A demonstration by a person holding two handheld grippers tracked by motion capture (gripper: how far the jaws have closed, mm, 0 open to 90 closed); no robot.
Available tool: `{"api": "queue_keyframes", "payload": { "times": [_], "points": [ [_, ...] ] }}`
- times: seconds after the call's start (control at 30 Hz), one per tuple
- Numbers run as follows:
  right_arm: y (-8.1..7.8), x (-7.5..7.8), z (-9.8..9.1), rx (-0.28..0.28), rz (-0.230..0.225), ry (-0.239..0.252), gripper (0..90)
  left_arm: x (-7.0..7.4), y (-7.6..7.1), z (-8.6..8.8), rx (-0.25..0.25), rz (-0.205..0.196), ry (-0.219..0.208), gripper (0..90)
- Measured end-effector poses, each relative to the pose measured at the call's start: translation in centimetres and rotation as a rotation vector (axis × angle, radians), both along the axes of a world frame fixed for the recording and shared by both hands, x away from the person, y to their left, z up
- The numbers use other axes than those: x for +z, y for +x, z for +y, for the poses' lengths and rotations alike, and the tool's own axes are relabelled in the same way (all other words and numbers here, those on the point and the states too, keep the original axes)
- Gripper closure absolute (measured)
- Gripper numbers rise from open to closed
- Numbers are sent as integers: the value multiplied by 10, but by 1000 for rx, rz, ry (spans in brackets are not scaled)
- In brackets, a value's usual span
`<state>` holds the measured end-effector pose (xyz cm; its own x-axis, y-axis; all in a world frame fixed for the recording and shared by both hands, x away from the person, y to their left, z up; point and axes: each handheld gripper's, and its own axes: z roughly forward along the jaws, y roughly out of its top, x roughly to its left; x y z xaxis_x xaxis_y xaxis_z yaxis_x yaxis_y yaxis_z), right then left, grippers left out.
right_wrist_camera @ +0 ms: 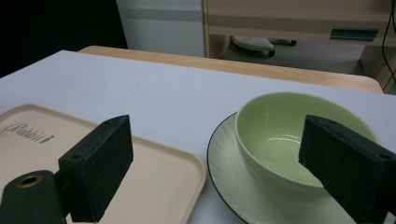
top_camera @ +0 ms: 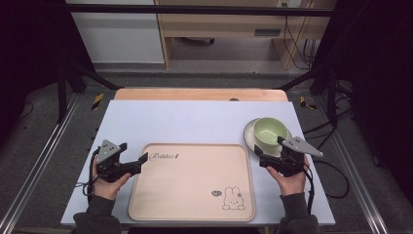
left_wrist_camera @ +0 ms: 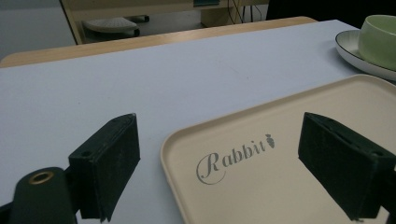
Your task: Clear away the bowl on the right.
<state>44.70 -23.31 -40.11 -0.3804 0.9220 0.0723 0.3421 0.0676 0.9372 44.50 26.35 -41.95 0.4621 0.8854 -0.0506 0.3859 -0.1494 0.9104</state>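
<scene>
High view. Pale grey surface (top_camera: 195,117) with a wooden strip along its far edge. Cream tray (top_camera: 193,181) at the near edge, centred, flat, printed with script lettering at its far-left corner and a rabbit figure at its near-right. Green bowl (top_camera: 270,132) seated on a pale saucer (top_camera: 249,132) by the right edge, just off the tray's far-right corner. Left tongs (top_camera: 141,163) by the tray's left rim, jaws apart, holding nothing. Right tongs (top_camera: 263,161) just before the bowl and saucer, between them and the tray's right rim — empty.

Left gripper view. Left tongs (left_wrist_camera: 219,158) spread wide; one jaw over bare surface (left_wrist_camera: 140,79), the other over the tray (left_wrist_camera: 289,121), so they straddle the rim at the lettered corner. Bowl (left_wrist_camera: 380,39) and saucer (left_wrist_camera: 352,53) far off at the upper right.

Right gripper view. Right tongs (right_wrist_camera: 215,158) spread wide, one jaw over the tray (right_wrist_camera: 154,182) corner, the other level with the bowl (right_wrist_camera: 285,140) wall. Bowl upright, empty, glossy inside; saucer (right_wrist_camera: 229,177) dark-rimmed, apart from the tray.

Handling, judged. Bowl looks like glazed ceramic: stiff, fairly heavy, slippery, breakable. It rests loose on the saucer and may slide. Best hold — the near wall just under the lip, one jaw inside, one outside, lifted level. Tray: light, rigid, shallow; take it by the raised rim.
</scene>
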Motion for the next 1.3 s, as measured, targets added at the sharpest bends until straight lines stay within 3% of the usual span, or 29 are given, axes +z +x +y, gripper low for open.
{"api": "queue_keyframes", "payload": {
  "times": [0.33, 1.3],
  "points": [
    [12, 4, -9, -30, 10, 18, 104, -1, 1, -1, -1, 2, 2, 124],
    [68, -1, -37, -171, 88, 24, 144, -2, 1, -1, -5, 2, -8, 127]
  ]
}}
